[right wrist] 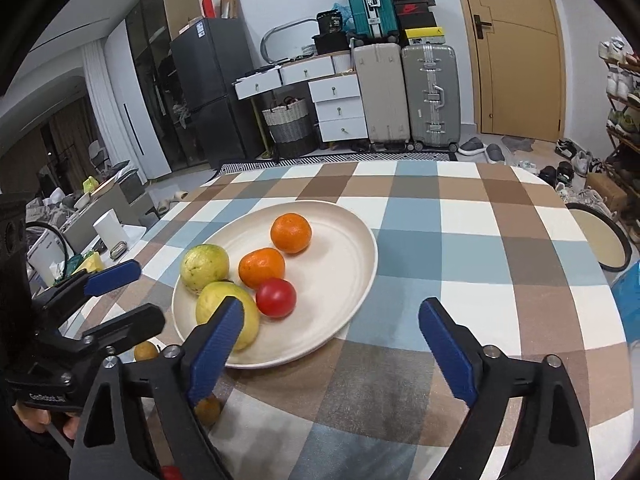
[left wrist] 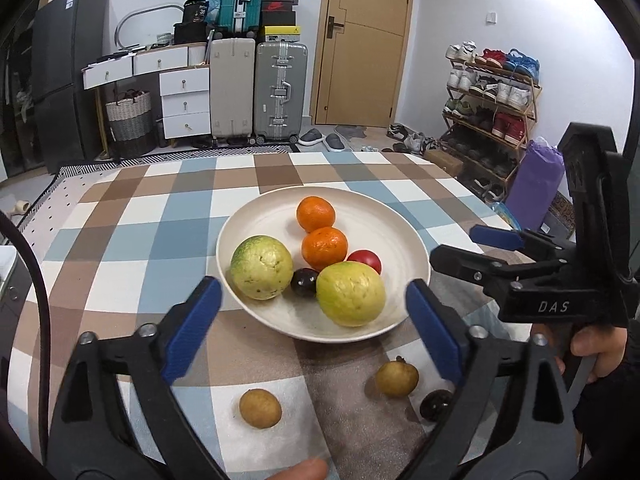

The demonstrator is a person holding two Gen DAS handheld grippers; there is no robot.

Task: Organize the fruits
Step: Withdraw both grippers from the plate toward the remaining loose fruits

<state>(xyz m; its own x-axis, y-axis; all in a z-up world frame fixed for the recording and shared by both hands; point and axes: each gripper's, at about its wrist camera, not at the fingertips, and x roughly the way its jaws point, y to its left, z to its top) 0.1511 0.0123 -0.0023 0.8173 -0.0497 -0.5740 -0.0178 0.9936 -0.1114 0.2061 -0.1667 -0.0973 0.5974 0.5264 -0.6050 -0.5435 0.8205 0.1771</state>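
both tongs, left point(left wrist: 312, 316) and right point(right wrist: 332, 344), hang released over the plate point(left wrist: 248, 216); next likely gathering the longans point(left wrist: 260, 408) from the counter point(left wrist: 120, 240).

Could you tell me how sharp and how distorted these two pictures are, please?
Left wrist view: sharp on the plate, the door bowed by the fisheye, corners black. Right wrist view: equally sharp, the plate stretched oval, soft even light, no glare.
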